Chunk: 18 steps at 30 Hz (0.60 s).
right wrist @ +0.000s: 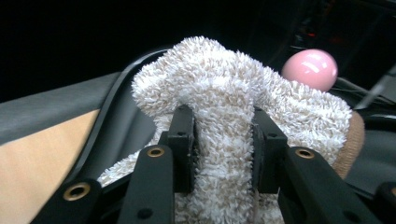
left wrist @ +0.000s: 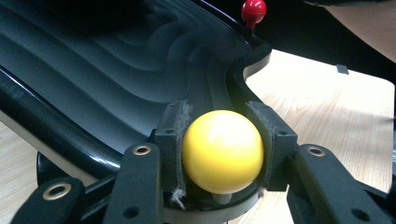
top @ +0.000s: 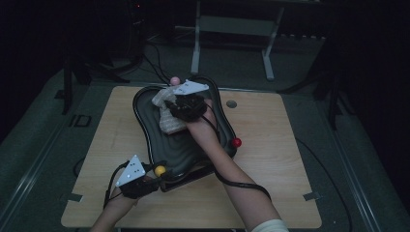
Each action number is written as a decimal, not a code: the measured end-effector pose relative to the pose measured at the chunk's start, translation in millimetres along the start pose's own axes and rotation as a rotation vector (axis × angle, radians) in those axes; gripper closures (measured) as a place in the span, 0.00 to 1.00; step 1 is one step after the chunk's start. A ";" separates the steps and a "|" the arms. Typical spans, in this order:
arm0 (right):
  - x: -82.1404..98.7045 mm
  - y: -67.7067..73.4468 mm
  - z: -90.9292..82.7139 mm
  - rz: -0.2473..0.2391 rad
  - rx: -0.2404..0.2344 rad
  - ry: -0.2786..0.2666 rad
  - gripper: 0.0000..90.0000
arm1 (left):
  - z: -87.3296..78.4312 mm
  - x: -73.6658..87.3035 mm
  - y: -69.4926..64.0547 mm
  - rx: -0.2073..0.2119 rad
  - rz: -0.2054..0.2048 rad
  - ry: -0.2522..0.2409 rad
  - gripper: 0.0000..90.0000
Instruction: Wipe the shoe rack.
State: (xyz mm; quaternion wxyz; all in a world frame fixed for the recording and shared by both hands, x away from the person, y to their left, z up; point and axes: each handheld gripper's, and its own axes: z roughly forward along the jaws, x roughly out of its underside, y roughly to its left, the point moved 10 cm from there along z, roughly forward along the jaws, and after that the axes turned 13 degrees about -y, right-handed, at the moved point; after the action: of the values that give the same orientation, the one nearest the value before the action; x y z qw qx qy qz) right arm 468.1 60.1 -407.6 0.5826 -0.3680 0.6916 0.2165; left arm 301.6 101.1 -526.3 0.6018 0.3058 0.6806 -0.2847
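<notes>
No text, label, brand, number or sign can be read in any of the views. The white dots on the grey plates of the grippers are plain marks, not characters, and the room behind the table is too dark to show any writing.

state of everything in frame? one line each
left gripper: shut on the yellow knob, at the tray's near corner.
yellow knob: clamped between the pads.
right gripper: shut on the cloth.
cloth: fluffy, bunched, pinched in a fold over the tray.
black tray: on the table, ridged inside.
red knob: free, at the tray's right edge.
pink knob: free, behind the cloth.
table: wooden top, bears the tray.
</notes>
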 end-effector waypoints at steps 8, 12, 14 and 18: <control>23.0 -19.8 17.9 0.020 0.057 0.053 0.72 | -0.1 0.0 -0.2 0.000 0.001 -0.001 0.67; 25.8 -14.0 15.9 0.010 0.048 0.067 0.73 | 0.1 0.0 -0.2 -0.002 -0.002 -0.006 0.67; 29.2 -8.7 13.0 -0.006 0.033 0.071 0.73 | 0.0 0.0 -0.2 0.000 -0.003 -0.004 0.67; 37.0 -0.8 5.4 -0.026 0.020 0.069 0.73 | 0.0 0.0 -0.2 -0.002 -0.002 -0.004 0.67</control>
State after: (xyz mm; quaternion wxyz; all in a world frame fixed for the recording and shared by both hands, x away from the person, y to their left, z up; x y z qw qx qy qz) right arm 470.3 54.1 -444.5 0.5649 -0.3783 0.7085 0.1893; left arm 301.4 101.0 -526.3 0.6031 0.3040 0.6801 -0.2852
